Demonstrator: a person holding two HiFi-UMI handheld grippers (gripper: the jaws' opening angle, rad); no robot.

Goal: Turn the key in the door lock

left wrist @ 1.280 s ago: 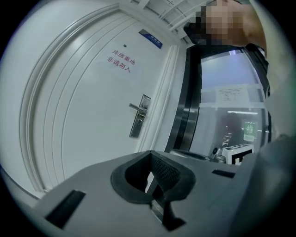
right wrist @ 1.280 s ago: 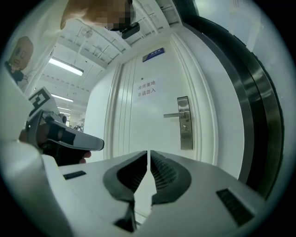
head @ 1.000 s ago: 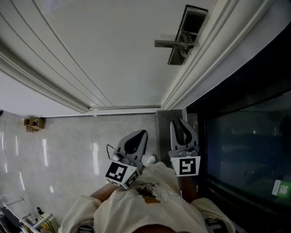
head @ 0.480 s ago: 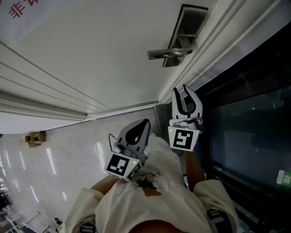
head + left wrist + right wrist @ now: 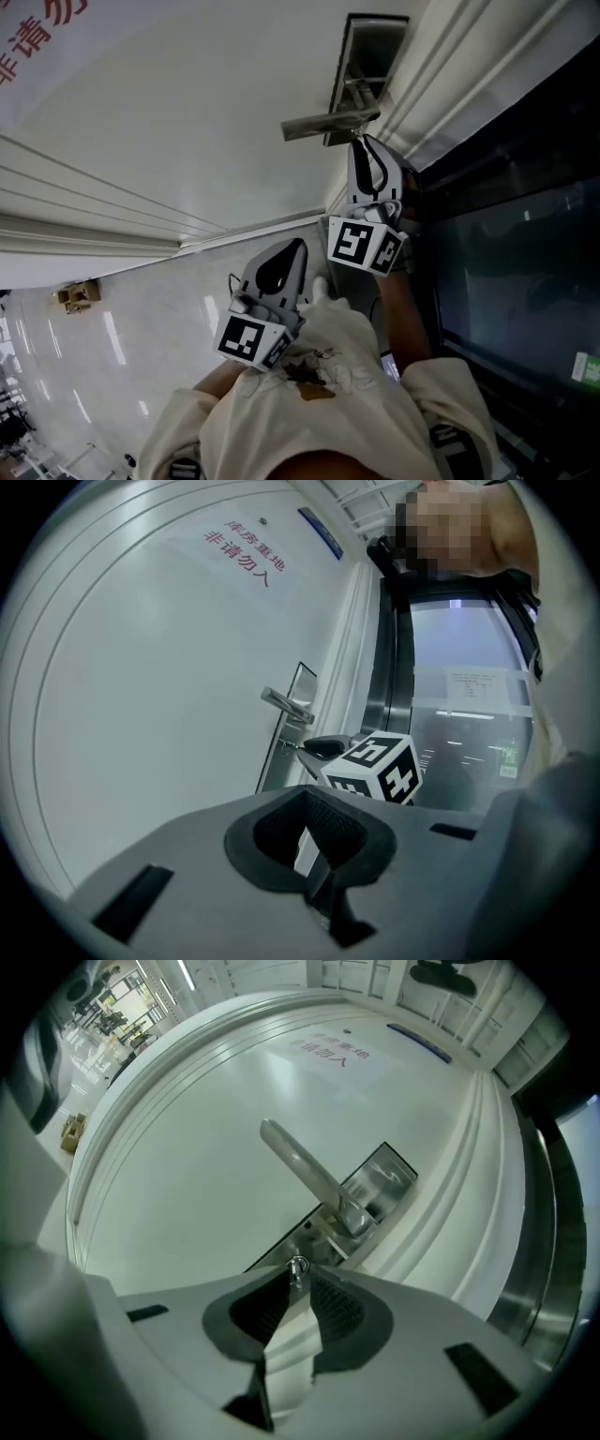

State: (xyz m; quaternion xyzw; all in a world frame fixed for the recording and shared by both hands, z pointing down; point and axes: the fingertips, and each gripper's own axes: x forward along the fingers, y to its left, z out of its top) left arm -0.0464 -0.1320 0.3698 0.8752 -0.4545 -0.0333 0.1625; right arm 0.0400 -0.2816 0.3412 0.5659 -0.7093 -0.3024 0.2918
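White door (image 5: 187, 112) fills most of the head view, with pale polished floor (image 5: 122, 328) below it and a dark glass panel (image 5: 506, 262) to the right.

The right gripper (image 5: 362, 142) points level at the door, just under the lever handle (image 5: 300, 1171). Its jaws have just been closing, and their tips now pinch the key (image 5: 297, 1267), whose small ring shows right between them. The key sits in the metal lock plate (image 5: 380, 1180), below the base of the handle. This gripper's marker cube (image 5: 375, 766) is tilted to one side.

The left gripper (image 5: 297, 247) hangs lower and further from the door, well apart from the lock. Its jaws are together, only a thin sliver showing between the pads, and nothing is held in them.

Red lettering (image 5: 239, 550) is printed high on the door. A small brown box (image 5: 77, 294) sits on the floor by the wall. The person's cream sleeves (image 5: 319, 394) fill the bottom of the head view.
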